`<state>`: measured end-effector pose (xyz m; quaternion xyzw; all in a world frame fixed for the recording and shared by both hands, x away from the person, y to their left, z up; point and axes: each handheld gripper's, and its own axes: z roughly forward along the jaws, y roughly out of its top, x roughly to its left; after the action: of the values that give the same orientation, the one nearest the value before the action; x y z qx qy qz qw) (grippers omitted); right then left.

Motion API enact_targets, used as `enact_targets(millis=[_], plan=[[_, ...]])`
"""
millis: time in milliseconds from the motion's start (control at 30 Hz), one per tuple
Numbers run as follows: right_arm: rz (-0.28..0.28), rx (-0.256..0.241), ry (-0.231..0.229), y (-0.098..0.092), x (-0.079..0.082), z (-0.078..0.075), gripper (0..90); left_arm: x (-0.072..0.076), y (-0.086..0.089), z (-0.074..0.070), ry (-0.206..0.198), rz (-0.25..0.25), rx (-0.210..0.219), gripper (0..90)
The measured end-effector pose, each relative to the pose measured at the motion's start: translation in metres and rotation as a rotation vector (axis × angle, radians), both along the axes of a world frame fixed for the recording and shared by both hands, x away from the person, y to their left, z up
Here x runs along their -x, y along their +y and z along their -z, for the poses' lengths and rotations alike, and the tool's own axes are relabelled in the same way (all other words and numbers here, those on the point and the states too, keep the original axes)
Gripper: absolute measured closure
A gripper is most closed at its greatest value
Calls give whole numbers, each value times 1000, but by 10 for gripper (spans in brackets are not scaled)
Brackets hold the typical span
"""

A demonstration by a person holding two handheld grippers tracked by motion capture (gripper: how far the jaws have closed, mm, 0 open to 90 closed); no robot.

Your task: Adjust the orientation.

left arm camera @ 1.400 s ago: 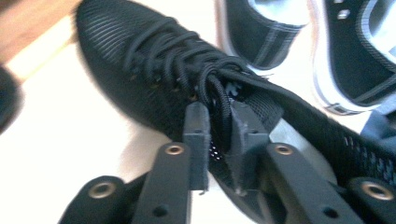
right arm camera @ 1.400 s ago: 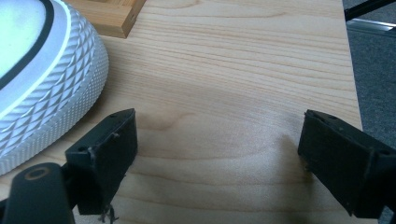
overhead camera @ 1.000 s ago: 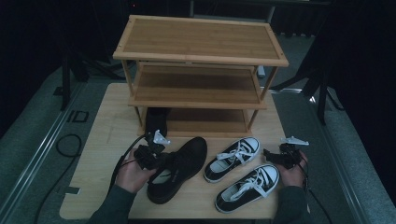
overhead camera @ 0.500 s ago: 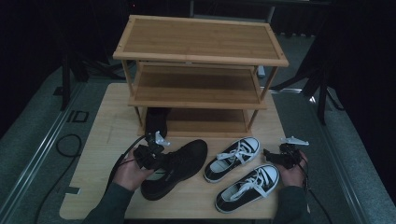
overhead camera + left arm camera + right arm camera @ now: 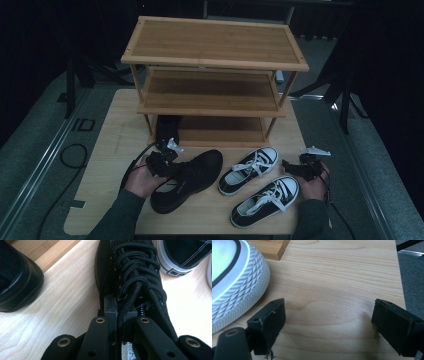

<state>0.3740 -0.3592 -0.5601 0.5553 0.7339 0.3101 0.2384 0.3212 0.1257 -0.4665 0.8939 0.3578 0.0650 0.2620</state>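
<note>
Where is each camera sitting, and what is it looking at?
High view: above the table, facing forward and down at the shoe rack; both forearms show.
Left gripper view: rides the left gripper, jaws shut on the black shoe.
Right gripper view: rides the right gripper, jaws open over the table.
Shared: the black shoe.

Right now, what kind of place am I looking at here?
Probably a staged recording setup, not a home: a bamboo shoe rack stands on a light wooden table ringed by dark curtains, with stand legs and a floor cable. The left gripper grips a black shoe.
</note>
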Motion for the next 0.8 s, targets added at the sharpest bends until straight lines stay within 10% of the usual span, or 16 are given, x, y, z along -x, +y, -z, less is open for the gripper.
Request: enact_targets(millis=[800], plan=[[0, 0, 0, 0, 0, 0, 118, -21, -1, -7, -1, -85, 140, 868]])
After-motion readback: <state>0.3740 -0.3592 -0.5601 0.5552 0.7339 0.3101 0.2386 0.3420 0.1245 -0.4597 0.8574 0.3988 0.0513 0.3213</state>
